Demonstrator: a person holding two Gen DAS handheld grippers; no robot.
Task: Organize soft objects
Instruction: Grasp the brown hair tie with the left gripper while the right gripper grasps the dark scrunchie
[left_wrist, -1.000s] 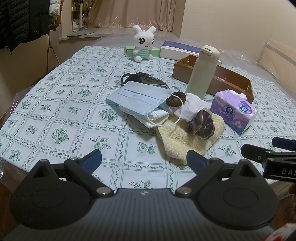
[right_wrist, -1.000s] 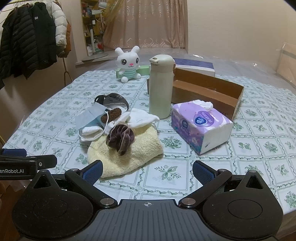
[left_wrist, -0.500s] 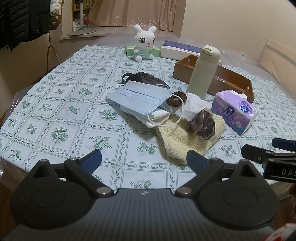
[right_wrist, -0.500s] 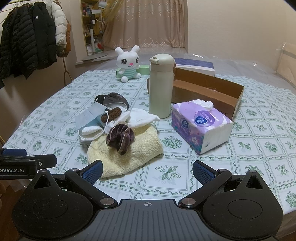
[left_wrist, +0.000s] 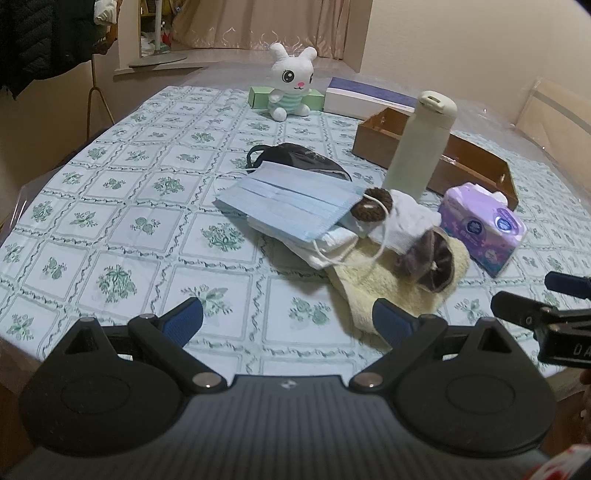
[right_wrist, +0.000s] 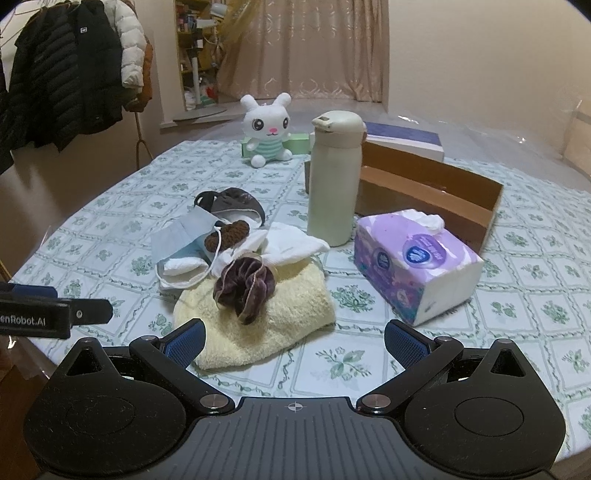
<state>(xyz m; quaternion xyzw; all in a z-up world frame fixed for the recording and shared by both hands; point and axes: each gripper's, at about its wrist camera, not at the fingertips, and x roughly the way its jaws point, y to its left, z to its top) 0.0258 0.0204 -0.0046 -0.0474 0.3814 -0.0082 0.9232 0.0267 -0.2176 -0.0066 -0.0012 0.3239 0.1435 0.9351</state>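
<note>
Soft goods heaped on a floral-checked counter (right_wrist: 517, 295) in a curtained room.
Both grippers, left (left_wrist: 288, 319) and right (right_wrist: 294, 338), hover empty, fingers apart, before a yellow towel (right_wrist: 258, 314) under a purple scrunchie (right_wrist: 245, 286), masks (left_wrist: 291, 201) and what may be white cloth.

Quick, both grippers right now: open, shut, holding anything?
Left gripper: jaws open, holding nothing.
Right gripper: jaws open, holding nothing.
</note>
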